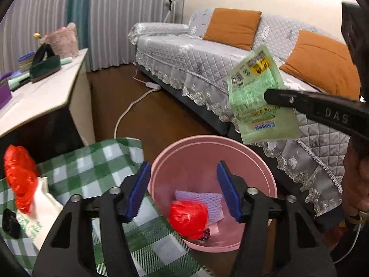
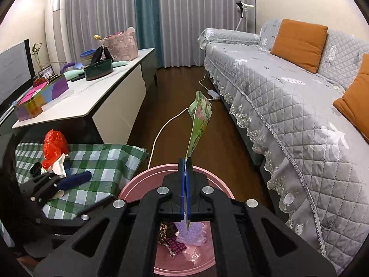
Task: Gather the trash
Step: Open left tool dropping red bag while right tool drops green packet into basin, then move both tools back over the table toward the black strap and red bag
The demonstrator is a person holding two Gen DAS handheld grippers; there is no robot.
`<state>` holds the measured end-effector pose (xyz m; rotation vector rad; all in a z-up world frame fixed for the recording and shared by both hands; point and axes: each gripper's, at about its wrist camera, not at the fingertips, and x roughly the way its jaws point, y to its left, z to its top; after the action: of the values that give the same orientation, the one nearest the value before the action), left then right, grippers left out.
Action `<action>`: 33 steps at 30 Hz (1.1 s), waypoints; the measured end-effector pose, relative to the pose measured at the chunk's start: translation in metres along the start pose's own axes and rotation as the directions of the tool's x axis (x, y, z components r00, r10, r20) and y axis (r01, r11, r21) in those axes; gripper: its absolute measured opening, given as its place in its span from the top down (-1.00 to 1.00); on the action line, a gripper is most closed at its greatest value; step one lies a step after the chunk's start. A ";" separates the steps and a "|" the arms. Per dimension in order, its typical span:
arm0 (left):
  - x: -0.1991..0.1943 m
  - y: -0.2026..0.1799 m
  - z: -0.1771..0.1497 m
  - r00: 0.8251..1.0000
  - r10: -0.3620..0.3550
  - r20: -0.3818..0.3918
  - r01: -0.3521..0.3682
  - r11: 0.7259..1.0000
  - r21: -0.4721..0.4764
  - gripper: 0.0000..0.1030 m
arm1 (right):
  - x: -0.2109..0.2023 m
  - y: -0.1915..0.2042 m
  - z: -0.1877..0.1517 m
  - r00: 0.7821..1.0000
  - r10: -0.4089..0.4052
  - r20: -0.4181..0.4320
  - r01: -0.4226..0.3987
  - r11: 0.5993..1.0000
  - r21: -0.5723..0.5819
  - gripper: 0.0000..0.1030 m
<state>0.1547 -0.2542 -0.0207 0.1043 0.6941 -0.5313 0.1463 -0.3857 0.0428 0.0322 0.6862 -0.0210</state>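
My right gripper (image 2: 185, 161) is shut on a green plastic wrapper (image 2: 198, 120) and holds it above the pink trash bin (image 2: 129, 189). In the left wrist view the wrapper (image 1: 258, 97) hangs over the bin (image 1: 265, 161), pinched by the right gripper (image 1: 267, 95). My left gripper (image 1: 182, 168) is open and empty, above the bin's near rim. A red plastic bag (image 1: 188, 217) and purple foam net (image 1: 207, 200) lie in the bin. Another red bag (image 1: 19, 175) and white wrapper (image 1: 43, 205) lie on the green checked cloth (image 1: 96, 168).
A grey quilted sofa (image 2: 288, 97) with orange cushions (image 2: 299, 46) stands to the right. A white cabinet (image 2: 92, 101) with boxes and a basket stands to the left. A white power cable (image 2: 166, 124) runs across the dark wood floor (image 2: 175, 87).
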 end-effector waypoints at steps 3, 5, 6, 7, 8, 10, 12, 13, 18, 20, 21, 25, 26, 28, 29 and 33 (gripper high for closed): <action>0.003 0.001 -0.002 1.000 -0.001 -0.009 0.001 1.000 -0.008 -0.08 | 0.005 0.000 -0.001 1.000 0.007 -0.015 -0.007 1.000 -0.004 0.95; 0.002 0.002 -0.003 1.000 0.003 -0.008 -0.003 1.000 -0.015 -0.08 | 0.010 0.001 -0.003 1.000 -0.006 -0.030 0.006 1.000 -0.016 0.90; 0.000 0.004 -0.003 1.000 0.007 -0.007 -0.007 1.000 -0.016 -0.09 | 0.012 0.002 -0.004 0.999 -0.009 -0.037 0.008 1.000 -0.019 0.85; -0.001 0.005 -0.003 1.000 0.010 -0.006 -0.010 1.000 -0.017 -0.09 | 0.013 0.002 -0.004 0.999 -0.010 -0.042 0.009 1.000 -0.019 0.69; -0.003 0.006 -0.002 1.000 0.016 -0.005 -0.016 1.000 -0.019 -0.12 | 0.014 0.003 -0.004 0.999 -0.013 -0.045 0.012 1.000 -0.017 0.45; -0.007 0.010 -0.001 1.000 0.028 0.000 -0.028 0.999 -0.026 -0.17 | 0.014 0.005 -0.004 0.999 -0.024 -0.042 0.024 1.000 -0.019 0.20; -0.014 0.015 -0.002 0.999 0.044 0.006 -0.044 0.999 -0.030 -0.19 | 0.013 0.007 -0.003 0.999 -0.024 -0.037 0.023 0.999 -0.024 0.17; -0.016 0.016 -0.002 0.999 0.050 0.007 -0.049 0.998 -0.032 -0.19 | 0.012 0.008 -0.003 0.999 -0.024 -0.036 0.024 0.999 -0.026 0.16; -0.040 0.029 -0.008 0.997 0.080 0.019 -0.079 0.996 -0.046 -0.25 | 0.012 0.013 -0.002 0.999 -0.018 -0.034 0.017 1.000 -0.015 0.15; -0.053 0.034 -0.012 0.995 0.095 0.024 -0.093 0.995 -0.047 -0.26 | 0.009 0.017 -0.001 1.000 -0.010 -0.028 0.010 1.000 -0.013 0.14; -0.059 0.037 -0.014 0.995 0.101 0.027 -0.099 0.994 -0.049 -0.26 | 0.008 0.021 0.000 1.000 -0.004 -0.023 0.004 1.000 -0.015 0.14; -0.091 0.056 -0.025 0.991 0.130 0.043 -0.127 0.989 -0.071 -0.26 | -0.002 0.040 0.003 1.000 0.018 0.004 -0.018 0.999 -0.032 0.14; -0.099 0.061 -0.028 0.989 0.138 0.047 -0.134 0.988 -0.077 -0.26 | -0.005 0.045 0.004 1.000 0.027 0.013 -0.026 0.999 -0.036 0.14; -0.114 0.071 -0.033 0.987 0.151 0.055 -0.146 0.985 -0.087 -0.26 | -0.012 0.056 0.006 0.998 0.049 0.028 -0.048 0.998 -0.037 0.14; -0.123 0.077 -0.037 0.986 0.158 0.059 -0.152 0.984 -0.092 -0.26 | -0.015 0.060 0.007 0.998 0.059 0.034 -0.058 0.998 -0.035 0.14; -0.150 0.102 -0.052 0.978 0.192 0.075 -0.182 0.975 -0.126 -0.26 | -0.025 0.083 0.010 0.991 0.122 0.058 -0.121 0.992 -0.022 0.14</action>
<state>0.0794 -0.0880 0.0263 0.0342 0.6221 -0.3109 0.1360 -0.3031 0.0683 0.0551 0.6240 0.1014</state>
